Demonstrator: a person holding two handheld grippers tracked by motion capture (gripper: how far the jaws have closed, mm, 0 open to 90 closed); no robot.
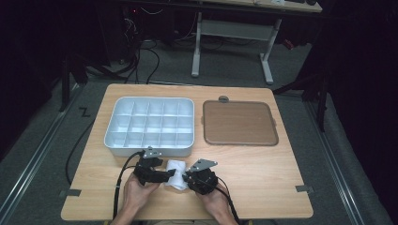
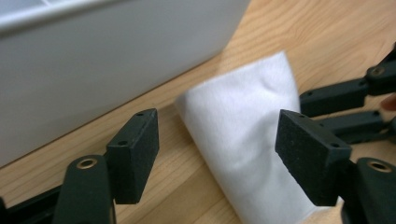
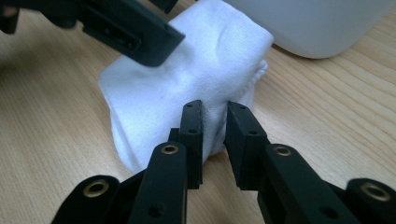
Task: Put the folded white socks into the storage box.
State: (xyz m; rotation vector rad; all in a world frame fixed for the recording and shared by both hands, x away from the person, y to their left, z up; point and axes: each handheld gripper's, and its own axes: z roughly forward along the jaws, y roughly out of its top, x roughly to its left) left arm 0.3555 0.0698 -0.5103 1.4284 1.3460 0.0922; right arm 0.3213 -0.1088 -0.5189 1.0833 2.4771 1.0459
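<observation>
— Nearest, low centre of the high view? 
— Left gripper (image 1: 165, 177) and right gripper (image 1: 188, 178), either side of a white folded cloth (image 1: 175, 173). 
— Cloth's look? 
— Soft, fuzzy, rolled thick, lying on the wooden table (image 1: 263, 164). 
— Grip? 
— Right jaws nearly together, pinching a fold of the cloth's edge; left jaws wide apart, straddling it without pressing. 
— Farther up? 
— Grey compartment tray (image 1: 149, 125) left of centre, brown lid (image 1: 239, 123) to its right.
</observation>
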